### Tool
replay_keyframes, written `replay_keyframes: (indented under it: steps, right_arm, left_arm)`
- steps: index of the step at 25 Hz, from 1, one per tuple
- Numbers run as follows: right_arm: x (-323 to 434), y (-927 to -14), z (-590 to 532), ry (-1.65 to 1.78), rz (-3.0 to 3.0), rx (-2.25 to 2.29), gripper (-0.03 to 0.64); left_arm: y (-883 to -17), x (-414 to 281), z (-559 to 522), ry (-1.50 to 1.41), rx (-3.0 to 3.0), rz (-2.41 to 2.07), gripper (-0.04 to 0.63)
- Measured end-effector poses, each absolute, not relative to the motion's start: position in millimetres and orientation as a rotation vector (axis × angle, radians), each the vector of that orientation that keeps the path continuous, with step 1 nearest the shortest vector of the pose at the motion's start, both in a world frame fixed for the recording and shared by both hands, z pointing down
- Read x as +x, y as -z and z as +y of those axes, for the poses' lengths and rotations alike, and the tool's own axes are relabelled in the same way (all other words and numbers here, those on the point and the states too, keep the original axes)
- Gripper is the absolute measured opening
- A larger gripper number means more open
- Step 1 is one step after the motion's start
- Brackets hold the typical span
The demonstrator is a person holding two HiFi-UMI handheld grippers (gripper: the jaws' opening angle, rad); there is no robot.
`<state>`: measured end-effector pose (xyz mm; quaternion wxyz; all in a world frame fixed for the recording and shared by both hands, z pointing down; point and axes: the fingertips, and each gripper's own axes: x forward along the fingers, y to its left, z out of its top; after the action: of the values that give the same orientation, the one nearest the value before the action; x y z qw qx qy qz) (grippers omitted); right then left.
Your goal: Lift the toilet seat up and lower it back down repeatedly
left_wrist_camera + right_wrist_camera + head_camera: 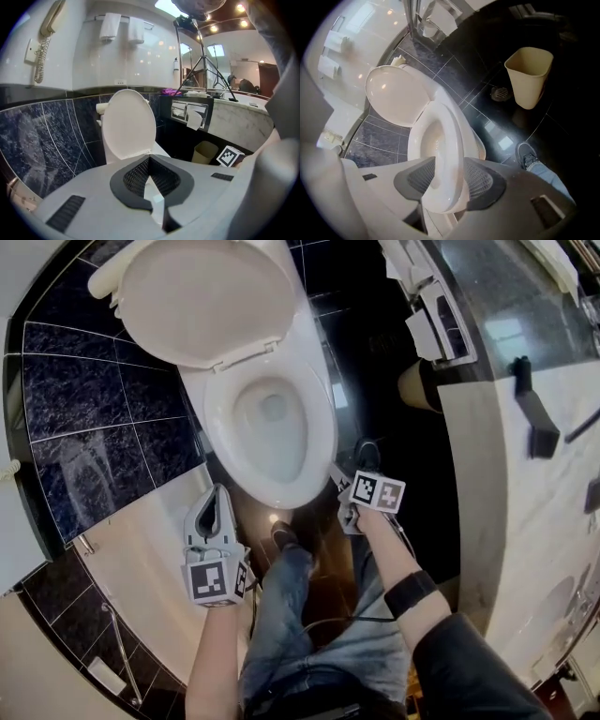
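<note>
A white toilet point(267, 418) stands against the dark tiled wall with its lid point(202, 296) upright. The seat point(317, 423) lies low over the bowl. My right gripper point(342, 486) is at the seat's front right rim. In the right gripper view its jaws point(443, 173) are shut on the seat point(450, 136), one black pad on each side of the rim. My left gripper point(217, 507) hangs left of the bowl's front and touches nothing. In its own view the left gripper point(149, 159) is shut with its tips together, pointing at the raised lid point(129, 124).
A beige waste bin point(528, 77) stands on the dark floor right of the toilet. A paper holder point(436, 324) hangs on the marble counter's point(553, 484) side. The person's shoe point(284, 535) is just before the bowl. A wall phone point(44, 37) hangs at the left.
</note>
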<state>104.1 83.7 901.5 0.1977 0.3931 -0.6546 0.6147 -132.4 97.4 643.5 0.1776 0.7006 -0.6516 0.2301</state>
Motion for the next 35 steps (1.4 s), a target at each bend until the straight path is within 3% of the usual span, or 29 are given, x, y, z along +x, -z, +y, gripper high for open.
replay_keyframes:
  steps: [12,35]
  right_arm:
    - [83,-949,77,-1.855,-1.810,1.098,0.212]
    - [80,-948,76,-1.884,-1.802,1.089,0.141]
  left_arm:
    - [-680,-140,110,-0.673,1.930,-1.816,0.000]
    - [-711,-142,123,-0.644,1.899,-1.783,0.000]
